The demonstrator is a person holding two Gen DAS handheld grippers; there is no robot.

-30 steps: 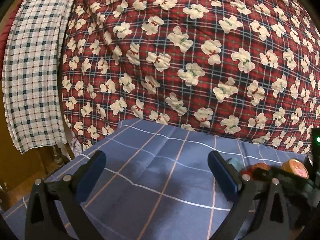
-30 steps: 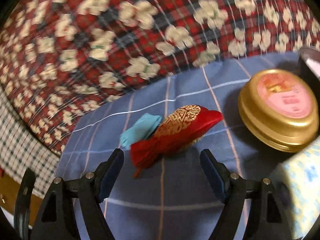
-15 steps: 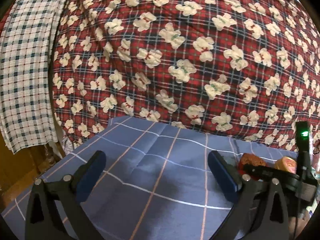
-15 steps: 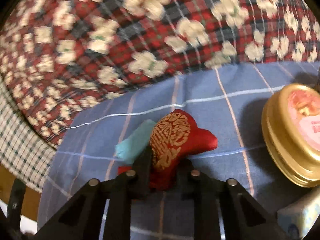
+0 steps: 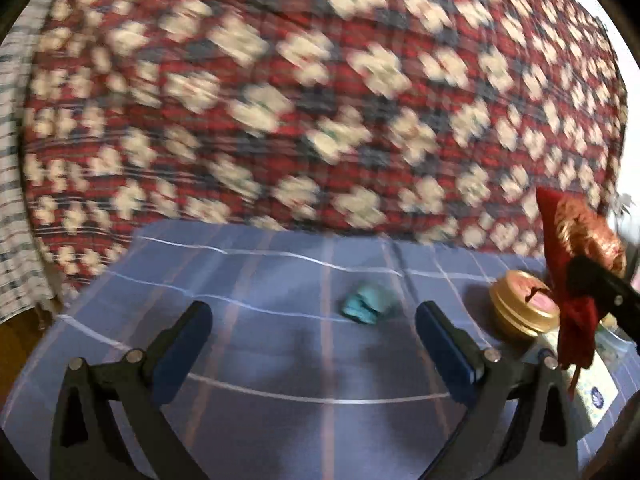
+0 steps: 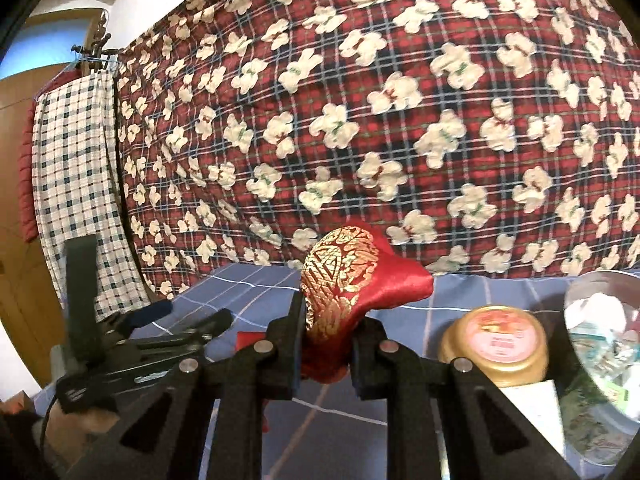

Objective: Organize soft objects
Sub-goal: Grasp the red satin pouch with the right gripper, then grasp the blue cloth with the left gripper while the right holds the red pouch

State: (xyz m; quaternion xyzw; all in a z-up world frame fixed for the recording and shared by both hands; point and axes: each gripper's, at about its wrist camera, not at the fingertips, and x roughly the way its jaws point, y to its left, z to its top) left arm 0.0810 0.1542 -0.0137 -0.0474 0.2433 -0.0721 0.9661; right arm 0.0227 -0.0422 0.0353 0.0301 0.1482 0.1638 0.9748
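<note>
Where the right wrist view centred on the red pouch (image 6: 340,292), showed satin cloth, shiny, with gold brocade patterning across its upper face, pinched at its lower half and bulging above. Was clamped between the black fingers of the right gripper (image 6: 326,350), lifted clear of the blue checked cloth (image 6: 248,284). Appeared also at the right edge of the left wrist view (image 5: 576,264), raised above the table, a red tassel dangling below.

Counted one red pouch and one small teal soft object (image 5: 366,306), crumpled, lying on the blue checked cloth (image 5: 280,340) at centre right of the left wrist view, between and beyond the fingertips of the left gripper (image 5: 312,332). Left gripper's blue-padded fingers stood wide apart, holding nothing.

Counted one gold round tin (image 6: 496,344) with a pink label on its lid, lid shut, contents hidden; sat lower right in the right wrist view, right of the pouch. Also seen in the left wrist view (image 5: 520,308), behind the tassel. One clear rounded container (image 6: 600,344) at far right, holding pale crumpled items, too blurred to name. One pale printed box (image 6: 536,412) just below the tin.

Filled the background: a red plaid quilt with cream bears (image 6: 400,100), and a checked cloth (image 6: 76,184) hanging at upper left.
</note>
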